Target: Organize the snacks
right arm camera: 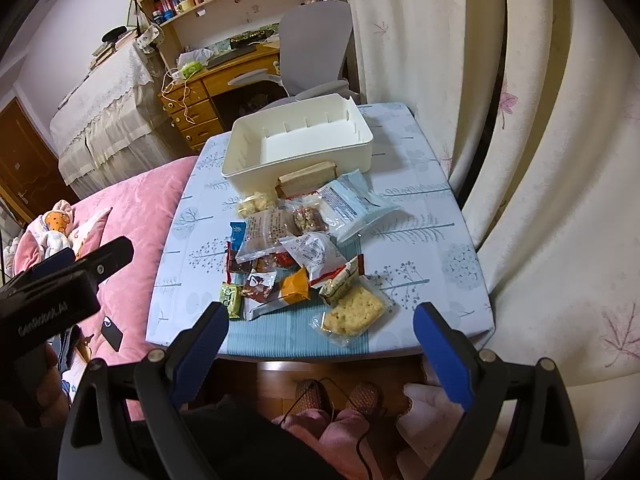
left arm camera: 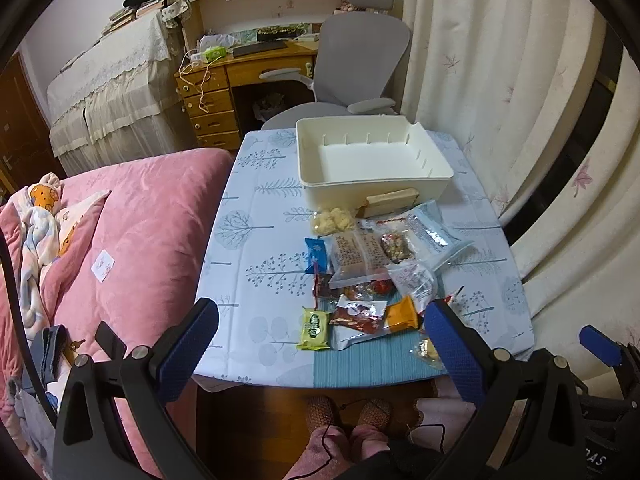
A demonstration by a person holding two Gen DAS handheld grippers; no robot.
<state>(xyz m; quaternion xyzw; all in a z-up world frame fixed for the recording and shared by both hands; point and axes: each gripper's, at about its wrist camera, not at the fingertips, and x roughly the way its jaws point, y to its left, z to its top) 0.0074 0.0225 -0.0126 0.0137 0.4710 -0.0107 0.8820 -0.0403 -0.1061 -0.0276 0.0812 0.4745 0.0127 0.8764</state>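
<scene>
Both claws hang spread wide at the near edge of the table [left arm camera: 248, 208], nothing between their fingers. Straight ahead of the left claw [left arm camera: 320, 344] lies a heap of snack packets [left arm camera: 360, 264], reaching from the near edge up to the white bin [left arm camera: 372, 184]. Left of that heap the tablecloth lies bare up to the bed [left arm camera: 140, 220]. Ahead of the right claw [right arm camera: 320, 344] a cracker pack [right arm camera: 354, 314] lies closest; to its right the cloth is bare as far as the curtain [right arm camera: 560, 200]. The bin's inside is bare, open from above.
</scene>
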